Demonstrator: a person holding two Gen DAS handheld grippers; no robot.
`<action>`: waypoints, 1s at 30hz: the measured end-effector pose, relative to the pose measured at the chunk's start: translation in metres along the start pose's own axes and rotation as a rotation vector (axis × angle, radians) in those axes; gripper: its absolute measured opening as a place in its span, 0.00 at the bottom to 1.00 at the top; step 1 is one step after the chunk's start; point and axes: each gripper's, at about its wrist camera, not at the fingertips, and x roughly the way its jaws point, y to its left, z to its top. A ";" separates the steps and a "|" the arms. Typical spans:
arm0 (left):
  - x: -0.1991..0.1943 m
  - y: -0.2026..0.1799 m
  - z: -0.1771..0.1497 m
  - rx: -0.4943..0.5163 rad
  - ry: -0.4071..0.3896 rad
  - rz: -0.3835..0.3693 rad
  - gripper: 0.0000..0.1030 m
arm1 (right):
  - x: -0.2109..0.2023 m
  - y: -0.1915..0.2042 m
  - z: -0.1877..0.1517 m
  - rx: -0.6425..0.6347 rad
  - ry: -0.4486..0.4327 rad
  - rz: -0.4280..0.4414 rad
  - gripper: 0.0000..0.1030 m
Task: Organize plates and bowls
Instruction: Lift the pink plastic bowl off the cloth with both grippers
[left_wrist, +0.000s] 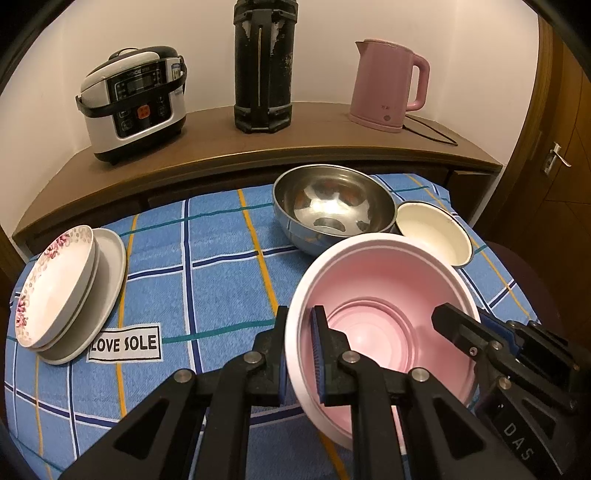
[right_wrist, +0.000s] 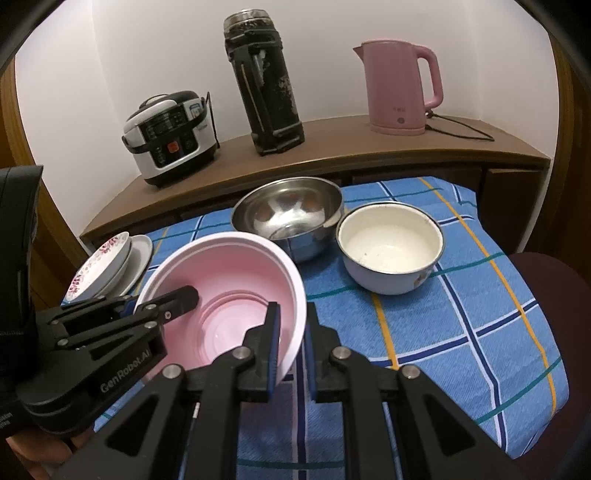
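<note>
A pink bowl (left_wrist: 388, 295) with a white rim is held tilted above the blue checked cloth. My left gripper (left_wrist: 301, 354) is shut on its left rim, one finger inside, one outside. My right gripper (right_wrist: 291, 343) is shut on its right rim; it also shows in the left wrist view (left_wrist: 476, 332). The left gripper shows in the right wrist view (right_wrist: 162, 302). Behind the pink bowl (right_wrist: 229, 280) stand a steel bowl (left_wrist: 332, 206) (right_wrist: 288, 214) and a white enamel bowl (left_wrist: 434, 230) (right_wrist: 389, 245). A floral bowl on stacked white plates (left_wrist: 62, 284) (right_wrist: 107, 266) sits at the left.
A wooden shelf (left_wrist: 258, 147) behind the table carries a rice cooker (left_wrist: 136, 99), a black flask (left_wrist: 264, 66) and a pink kettle (left_wrist: 388, 85) with its cord. A dark red seat (right_wrist: 546, 280) is at the right. A door handle (left_wrist: 556, 153) is at the far right.
</note>
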 end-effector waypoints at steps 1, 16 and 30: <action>0.000 0.000 0.000 -0.001 0.000 0.000 0.12 | 0.000 0.000 0.001 0.000 0.001 0.000 0.12; -0.001 0.004 0.002 -0.015 -0.003 0.007 0.12 | 0.004 0.001 0.001 -0.005 0.003 0.003 0.12; 0.006 0.003 0.003 -0.021 0.011 0.009 0.12 | 0.008 0.002 0.000 -0.007 0.015 0.005 0.12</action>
